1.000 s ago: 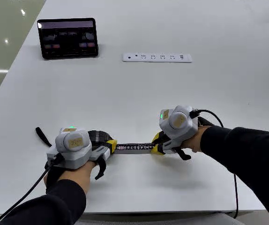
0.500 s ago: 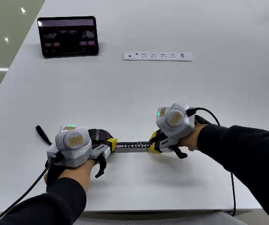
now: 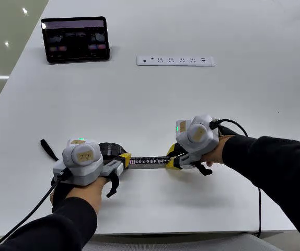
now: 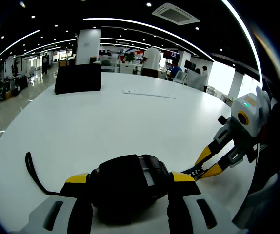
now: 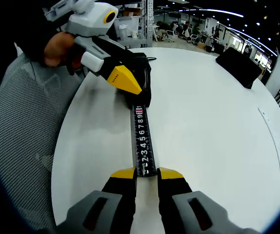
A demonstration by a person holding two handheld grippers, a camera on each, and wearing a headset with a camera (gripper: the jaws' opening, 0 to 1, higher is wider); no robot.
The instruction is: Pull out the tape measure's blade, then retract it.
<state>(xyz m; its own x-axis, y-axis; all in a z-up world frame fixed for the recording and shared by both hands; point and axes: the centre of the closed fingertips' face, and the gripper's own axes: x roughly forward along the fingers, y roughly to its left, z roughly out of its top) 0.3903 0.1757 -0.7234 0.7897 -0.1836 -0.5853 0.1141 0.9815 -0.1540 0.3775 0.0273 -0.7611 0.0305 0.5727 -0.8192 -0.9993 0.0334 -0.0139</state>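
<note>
The tape measure case (image 3: 110, 151) is clamped by the left hand-held gripper (image 4: 130, 178) and the blade (image 5: 141, 141) tip is pinched by the right hand-held gripper (image 5: 146, 173), lower centre; extension is judged in hand, and a straight pull is required next.

Open-plan office. White surface (image 3: 155, 99); glossy pale floor (image 3: 3, 52) beyond its edge, far left of left gripper (image 4: 130, 178). Ahead of it: white pillar (image 4: 88, 46), long ceiling light strips (image 4: 130, 22), vent (image 4: 175, 13), bright windows (image 4: 222, 75) to right.

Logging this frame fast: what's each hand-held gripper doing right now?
Left hand-held gripper: shut on the tape measure case.
Right hand-held gripper: shut on the blade end.
</note>
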